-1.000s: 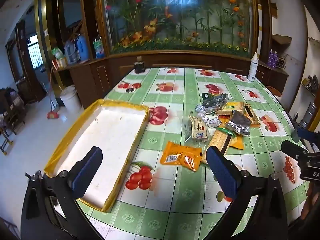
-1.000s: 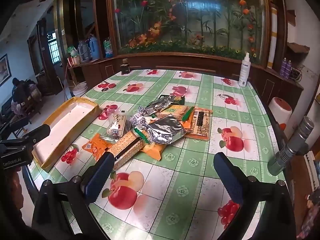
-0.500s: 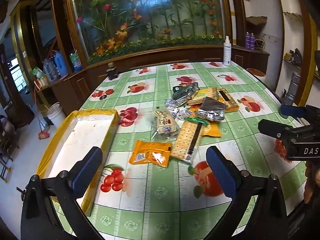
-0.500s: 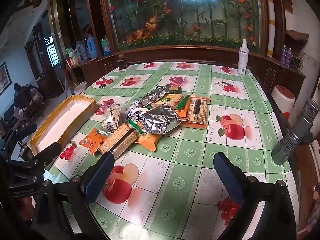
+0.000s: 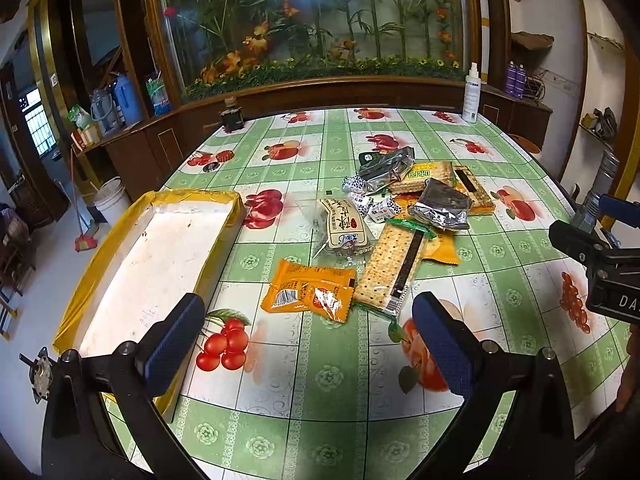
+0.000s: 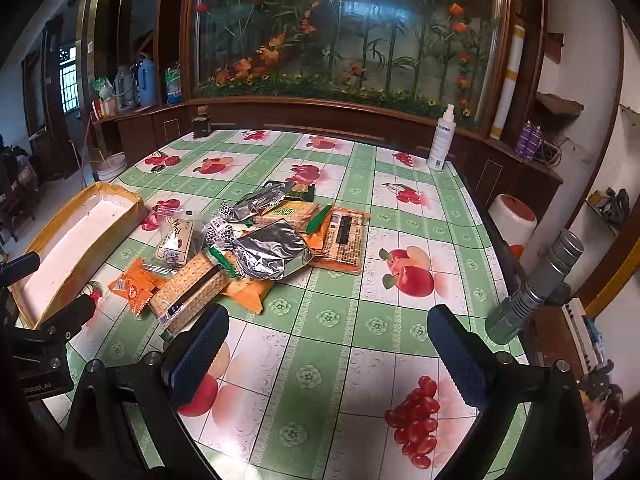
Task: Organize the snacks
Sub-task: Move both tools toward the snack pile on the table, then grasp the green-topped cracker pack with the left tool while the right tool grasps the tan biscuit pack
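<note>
We note snack pile (image 5: 394, 216) mid-table, orange packet (image 5: 309, 290) nearest, cracker pack (image 5: 394, 266) touching it. Yellow-rimmed tray (image 5: 120, 280) lies left, apart from pile. Left gripper (image 5: 308, 344) hovers low over table, jaws wide, empty, orange packet just ahead. Right gripper (image 6: 328, 352) likewise wide, empty, pile ahead-left. Green fruit-print tablecloth (image 6: 340, 320); spray bottle (image 6: 442, 140) at far edge; flower mural (image 6: 340, 28) behind.

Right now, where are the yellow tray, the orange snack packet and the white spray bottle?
yellow tray (image 5: 224, 240): left wrist view, right wall.
orange snack packet (image 5: 308, 290): left wrist view, middle of wrapper.
white spray bottle (image 6: 440, 144): right wrist view, bottle body.
</note>
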Motion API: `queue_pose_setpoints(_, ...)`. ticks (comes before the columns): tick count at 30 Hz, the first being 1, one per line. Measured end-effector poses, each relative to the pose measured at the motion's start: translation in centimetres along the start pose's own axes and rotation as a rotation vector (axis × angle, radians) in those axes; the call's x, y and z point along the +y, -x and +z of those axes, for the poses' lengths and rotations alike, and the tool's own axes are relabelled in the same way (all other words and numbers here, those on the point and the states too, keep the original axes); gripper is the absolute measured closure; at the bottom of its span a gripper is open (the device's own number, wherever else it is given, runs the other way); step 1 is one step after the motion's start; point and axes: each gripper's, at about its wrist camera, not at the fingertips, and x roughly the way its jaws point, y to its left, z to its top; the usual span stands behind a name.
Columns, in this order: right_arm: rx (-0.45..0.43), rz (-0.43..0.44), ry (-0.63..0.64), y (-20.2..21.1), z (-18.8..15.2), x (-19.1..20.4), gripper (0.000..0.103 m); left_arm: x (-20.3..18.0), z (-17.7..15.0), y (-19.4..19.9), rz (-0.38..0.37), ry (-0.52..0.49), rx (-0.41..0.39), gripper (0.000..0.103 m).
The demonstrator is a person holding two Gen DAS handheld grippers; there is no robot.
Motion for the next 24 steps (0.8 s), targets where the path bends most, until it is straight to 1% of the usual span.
queue_pose_setpoints(8,-0.009,-0.068,0.016,0.1,0.0,0.2,0.002,-0.4,-0.4,-0.6,0.007,-0.011,0.031,0.0)
queue_pose_setpoints(16,-0.001,-0.073,0.023,-0.1,-0.3,0.0,0.002,-1.4,-0.4,-0.9,0.001,-0.034,0.042,0.0)
queue_pose_setpoints(18,0.001,-0.061,0.021,-0.2,-0.4,-0.2,0.002,-1.8,-0.4,-1.2,-0.003,-0.047,0.04,0.0)
queue_pose_setpoints(21,0.015,-0.01,-0.001,-0.7,-0.7,-0.8,0.002,-2.4,-0.3,-2.0,-0.026,-0.073,0.022,0.0)
queue_pose_setpoints(23,0.032,0.028,-0.023,-1.2,-0.9,-1.4,0.002,-2.8,0.0,-2.8,-0.06,-0.085,0.024,0.0)
queue_pose_setpoints(24,0.04,0.049,-0.033,-1.5,-1.0,-1.7,0.002,-3.0,0.2,-3.4,-0.088,-0.09,0.032,0.0)
